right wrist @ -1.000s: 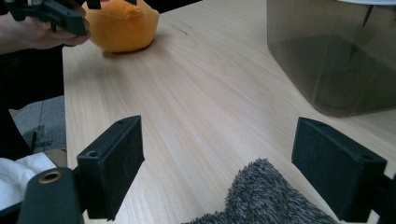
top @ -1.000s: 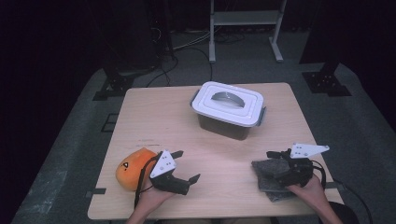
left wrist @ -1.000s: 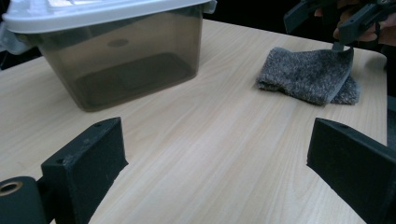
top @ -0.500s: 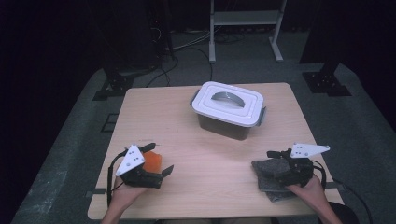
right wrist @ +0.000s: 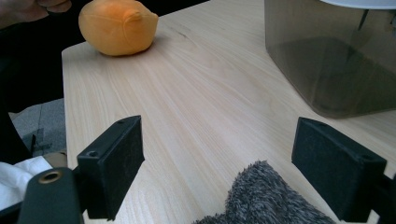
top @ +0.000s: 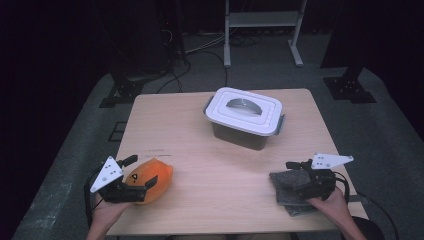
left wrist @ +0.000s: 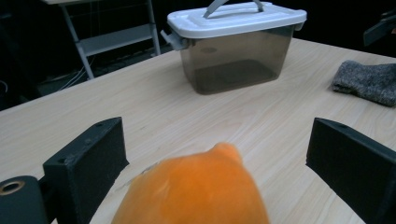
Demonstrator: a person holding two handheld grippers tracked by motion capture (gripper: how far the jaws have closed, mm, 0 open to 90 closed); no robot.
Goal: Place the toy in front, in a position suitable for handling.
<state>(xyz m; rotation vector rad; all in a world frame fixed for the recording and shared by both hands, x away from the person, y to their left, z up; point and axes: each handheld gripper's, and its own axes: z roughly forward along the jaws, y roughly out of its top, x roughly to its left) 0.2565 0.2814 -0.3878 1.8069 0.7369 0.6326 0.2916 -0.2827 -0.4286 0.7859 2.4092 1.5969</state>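
An orange soft toy lies at the table's front left. My left gripper is open, with one jaw on each side of the toy; neither jaw visibly touches it. At the front right lies a grey fuzzy cloth. My right gripper hovers open above the cloth, whose near end lies between the jaws. From the right gripper view the toy sits far across the table. A smoky plastic box with a white handled lid stands shut at the table's back middle.
The box looks empty through its wall and stands close to the right gripper's path. The wooden table ends just in front of both hands. On the floor behind stand a metal rack, cables and black stand bases.
My left gripper swung from the right of the orange toy, over it, to its left side, and now straddles it with open jaws. The right gripper and cloth stayed put.
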